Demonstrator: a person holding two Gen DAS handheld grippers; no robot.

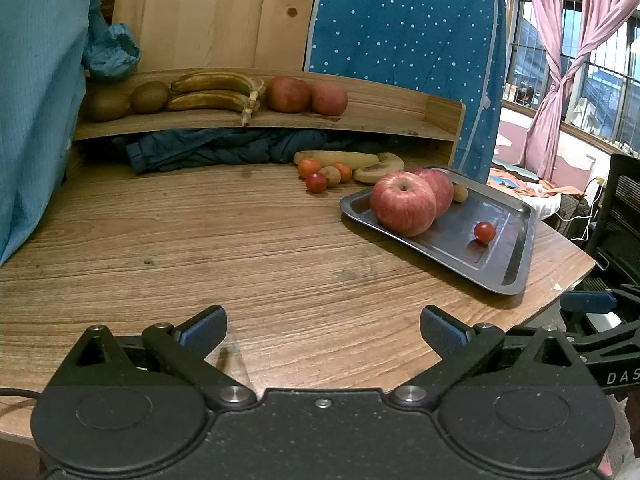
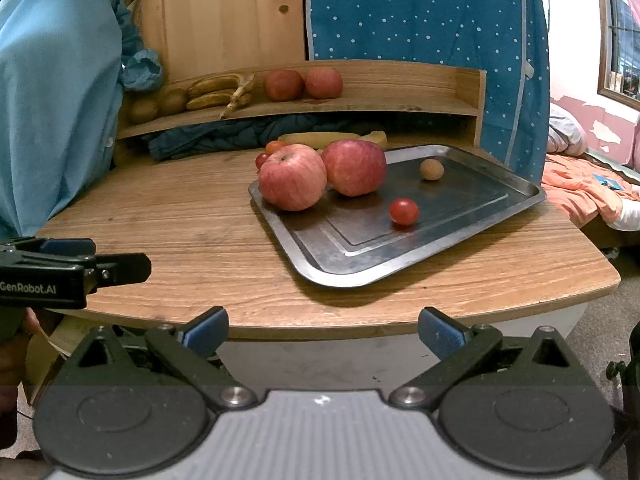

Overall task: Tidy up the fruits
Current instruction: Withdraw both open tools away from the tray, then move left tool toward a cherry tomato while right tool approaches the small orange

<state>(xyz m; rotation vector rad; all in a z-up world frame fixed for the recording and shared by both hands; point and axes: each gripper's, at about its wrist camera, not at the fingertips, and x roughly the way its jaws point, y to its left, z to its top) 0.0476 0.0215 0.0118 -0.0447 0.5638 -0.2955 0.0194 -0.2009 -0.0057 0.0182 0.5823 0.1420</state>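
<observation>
A metal tray [image 2: 460,236] [image 1: 516,248] on the wooden table holds two red apples [image 2: 293,178] [image 2: 355,167], a cherry tomato [image 2: 404,211] [image 1: 484,232] and a small brown fruit [image 2: 431,169]. The near apple also shows in the left wrist view [image 1: 402,204]. Behind the tray lie bananas [image 1: 348,159], small oranges [image 1: 309,167], a kiwi [image 1: 330,176] and another tomato [image 1: 316,182]. My left gripper [image 1: 323,330] is open and empty over the table's near part. My right gripper [image 2: 323,330] is open and empty, before the table's front edge.
A wooden shelf [image 1: 380,120] at the back holds kiwis [image 1: 150,97], bananas [image 1: 216,92] and two apples [image 1: 288,94]. A dark blue jacket [image 1: 208,148] lies under it. A person in blue stands at the left [image 1: 36,100]. The left gripper shows in the right view [image 2: 72,268].
</observation>
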